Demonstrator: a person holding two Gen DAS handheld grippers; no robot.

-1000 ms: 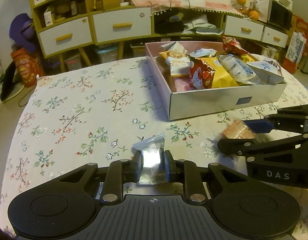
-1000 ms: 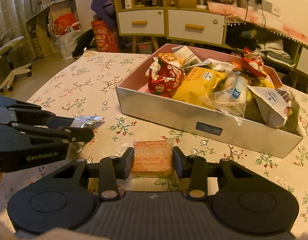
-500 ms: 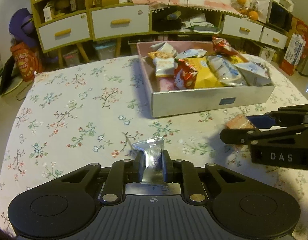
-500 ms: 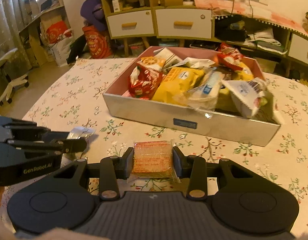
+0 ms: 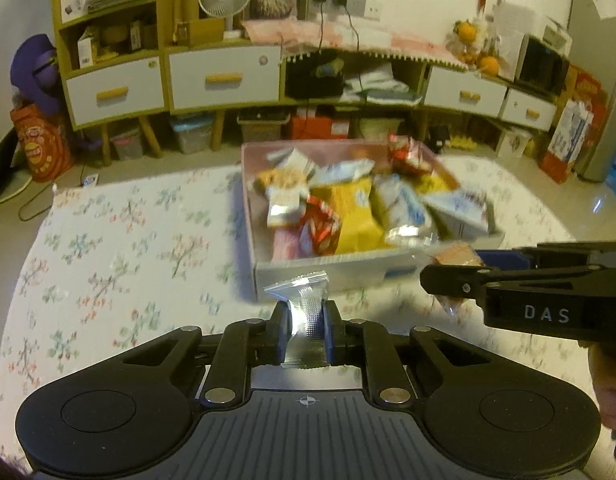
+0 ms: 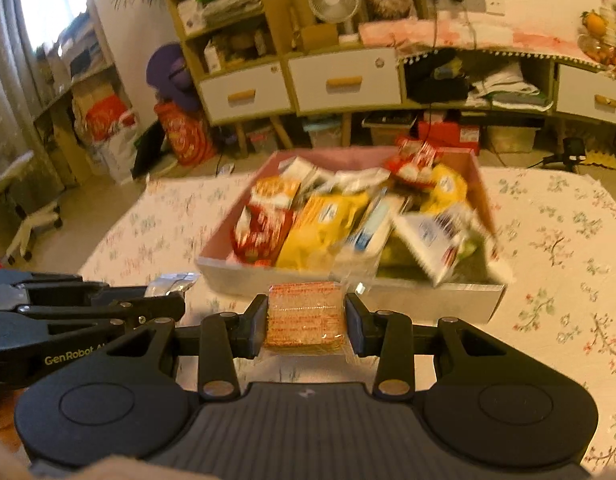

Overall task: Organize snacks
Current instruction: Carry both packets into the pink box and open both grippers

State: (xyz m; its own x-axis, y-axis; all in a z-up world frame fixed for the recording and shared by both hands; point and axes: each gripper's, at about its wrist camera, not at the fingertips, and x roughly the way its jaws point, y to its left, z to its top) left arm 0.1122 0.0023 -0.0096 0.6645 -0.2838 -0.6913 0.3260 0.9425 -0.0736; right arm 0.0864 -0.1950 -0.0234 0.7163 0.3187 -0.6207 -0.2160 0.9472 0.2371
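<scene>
My left gripper is shut on a clear silvery snack packet and holds it above the table, short of the box's near wall. My right gripper is shut on an orange wafer packet, also in the air before the box. A white box with a pink inside stands on the table, filled with several snack bags. In the left wrist view the right gripper reaches in from the right with the wafer packet. In the right wrist view the left gripper shows at the left with its silvery packet.
The table carries a floral cloth. Beyond it stand a low cabinet with white drawers, storage bins on the floor, a red bag at the left and a chair at the far left.
Both grippers have risen off the table with their packets and moved toward the box, which now lies lower in both views.
</scene>
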